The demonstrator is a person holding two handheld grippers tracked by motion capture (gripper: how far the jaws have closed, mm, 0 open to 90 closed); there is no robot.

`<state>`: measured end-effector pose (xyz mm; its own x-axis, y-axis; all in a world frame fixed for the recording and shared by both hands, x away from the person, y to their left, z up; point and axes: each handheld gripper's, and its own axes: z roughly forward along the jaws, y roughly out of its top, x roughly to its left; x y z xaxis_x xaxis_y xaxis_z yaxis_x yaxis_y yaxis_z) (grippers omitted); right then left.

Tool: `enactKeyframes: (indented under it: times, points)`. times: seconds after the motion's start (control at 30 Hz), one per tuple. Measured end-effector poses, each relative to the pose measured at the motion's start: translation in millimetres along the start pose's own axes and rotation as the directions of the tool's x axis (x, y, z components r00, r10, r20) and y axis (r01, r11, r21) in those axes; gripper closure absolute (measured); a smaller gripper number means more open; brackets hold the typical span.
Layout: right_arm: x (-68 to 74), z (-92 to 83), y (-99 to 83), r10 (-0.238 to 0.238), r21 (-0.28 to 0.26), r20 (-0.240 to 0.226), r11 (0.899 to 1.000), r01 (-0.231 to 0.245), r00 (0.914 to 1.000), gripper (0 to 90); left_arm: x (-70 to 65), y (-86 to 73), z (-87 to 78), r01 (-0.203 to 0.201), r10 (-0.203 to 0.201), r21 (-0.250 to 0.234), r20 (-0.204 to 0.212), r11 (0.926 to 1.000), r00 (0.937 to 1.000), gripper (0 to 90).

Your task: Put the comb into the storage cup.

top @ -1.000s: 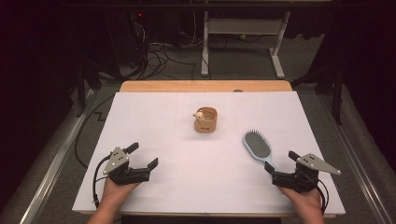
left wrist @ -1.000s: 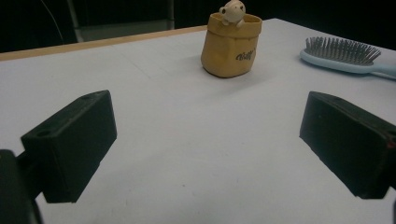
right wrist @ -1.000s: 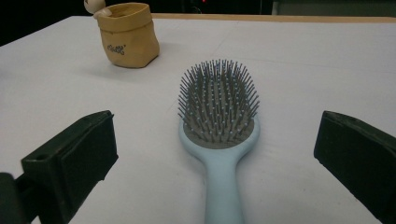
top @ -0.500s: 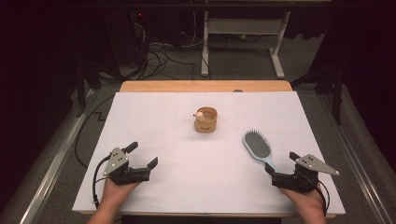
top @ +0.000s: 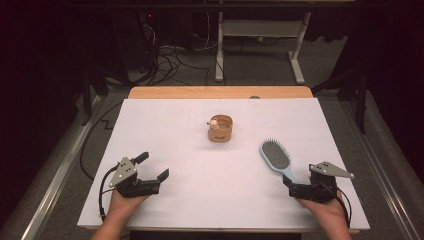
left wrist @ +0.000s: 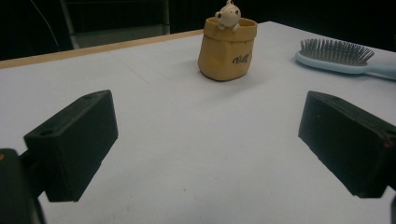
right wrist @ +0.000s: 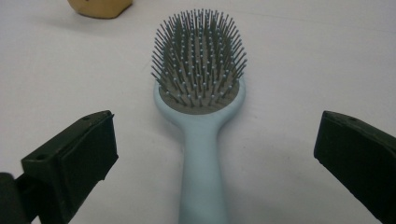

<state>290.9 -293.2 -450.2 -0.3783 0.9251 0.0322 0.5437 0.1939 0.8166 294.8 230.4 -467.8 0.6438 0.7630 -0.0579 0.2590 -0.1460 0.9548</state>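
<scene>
Pale blue hairbrush [top: 276, 157] lies bristles up near the desk's [top: 165, 125] right edge, handle toward me. My right tongs [right wrist: 212, 154] straddle that handle, jaws spread wide, not yet touching it. My left tongs [top: 150, 171] rest spread near the front left corner, holding nothing. I judge the grasp not yet made; closing and lifting remain.

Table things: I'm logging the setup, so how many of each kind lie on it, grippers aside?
Hairbrush: 1
Tan pot with a small figure on its rim: 1
Total: 2
</scene>
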Motion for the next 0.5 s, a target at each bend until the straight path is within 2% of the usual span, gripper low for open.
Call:
enactKeyframes:
  times: [0.1,0.2,0.37,0.5]
  points:
    - [-3.0,1.5,4.3,0.0,0.041,-0.006,0.999,0.0,1.0,0.1,-0.3,-0.1,0.3,-0.003,0.003,0.0,-0.004,1.0,1.0,5.4]
    - [-4.9,2.4,6.4,-0.002,0.059,-0.017,0.998,0.003,0.9999,0.2,-0.8,0.2,-0.6,-0.006,0.006,-0.006,-0.002,1.0,1.0,5.4]
    - [-4.1,6.6,9.3,-0.033,0.109,-0.016,0.993,0.035,0.9993,0.1,-0.5,0.2,-1.2,-0.005,0.005,-0.006,0.005,1.0,1.0,5.4]
    - [-0.3,10.3,9.3,-0.061,0.159,-0.026,0.985,0.065,0.9978,0.1,-0.7,0.1,-1.0,-0.007,0.007,-0.01,0.005,0.9999,1.0,5.4]
